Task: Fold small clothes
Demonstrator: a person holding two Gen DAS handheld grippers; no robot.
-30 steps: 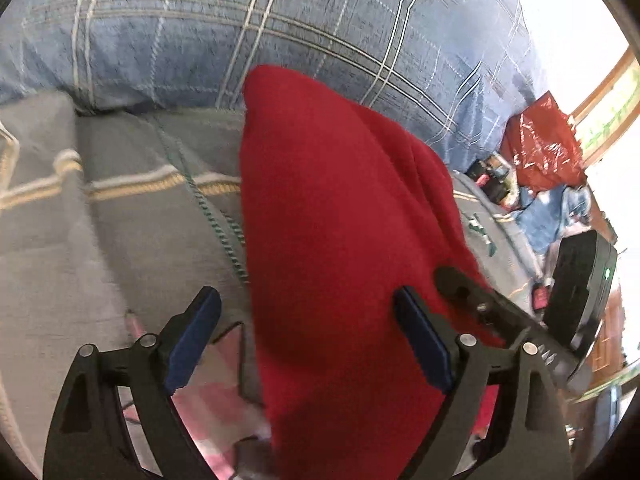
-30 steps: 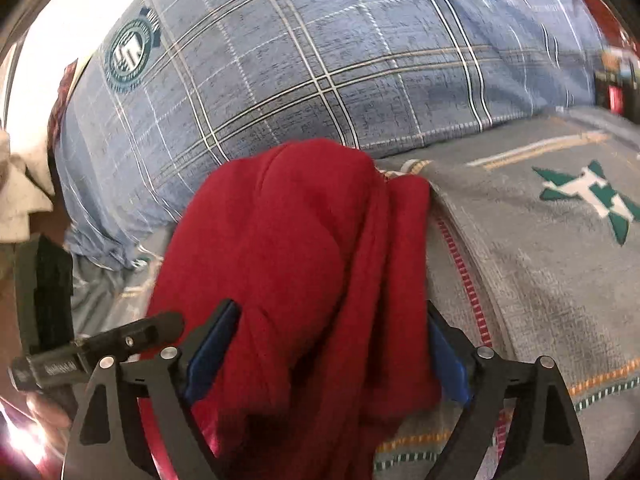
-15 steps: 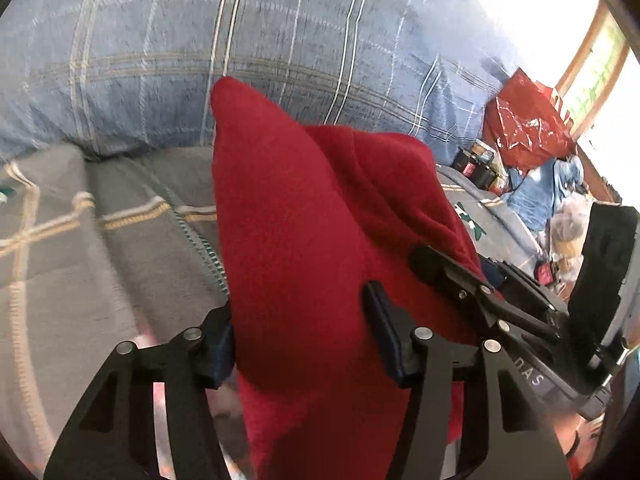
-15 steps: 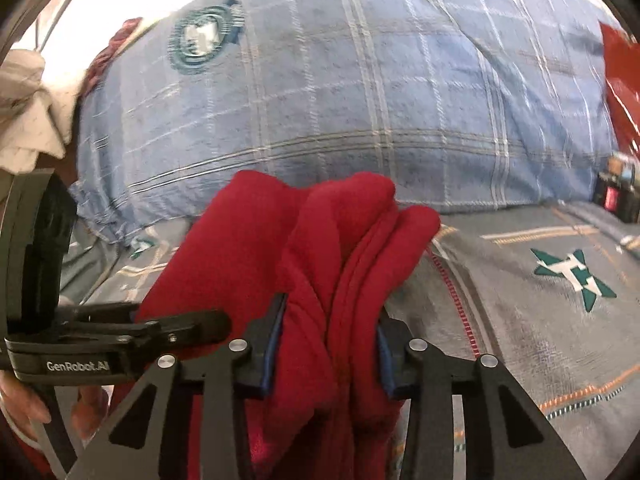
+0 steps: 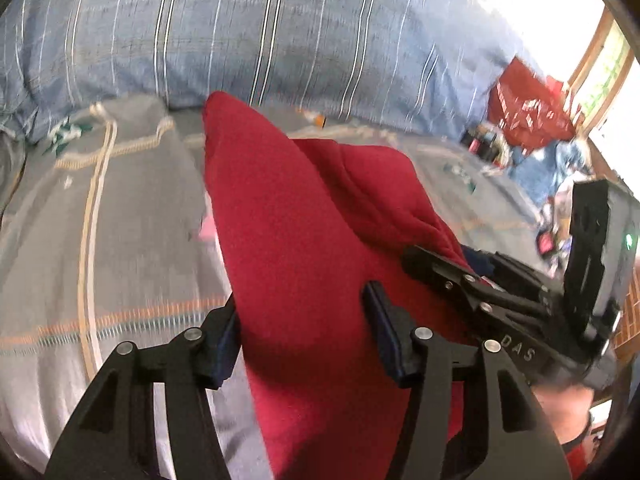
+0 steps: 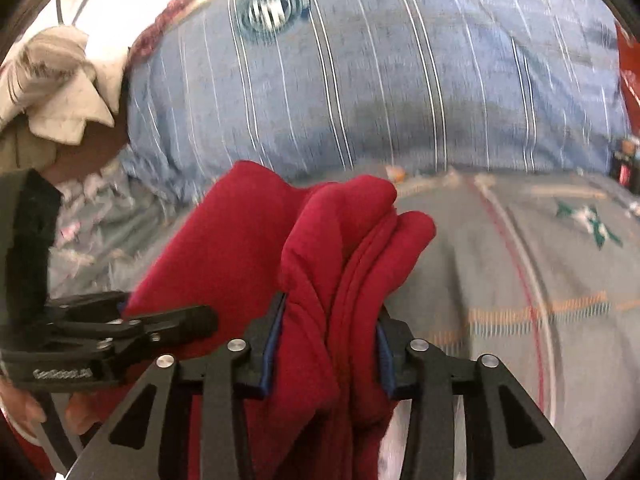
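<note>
A red garment [image 5: 304, 240] is bunched and held up over the grey patterned bedspread [image 5: 120, 240]. My left gripper [image 5: 304, 340] is shut on one thick fold of it. My right gripper [image 6: 328, 348] is shut on another bunched fold of the red garment [image 6: 320, 256]. The right gripper also shows in the left wrist view [image 5: 500, 300], close on the right, and the left gripper shows in the right wrist view [image 6: 120, 328], close on the left. The garment's lower part hangs below the jaws out of sight.
A large blue plaid pillow [image 5: 280, 32] lies across the back of the bed. A red plastic bag [image 5: 528, 108] and clutter sit at the far right. Pale crumpled cloth [image 6: 56, 84] lies at the upper left of the right wrist view.
Both grippers went from open around the red garment to shut on it. They have lifted it and drawn back from the pillow, so more bedspread shows.
</note>
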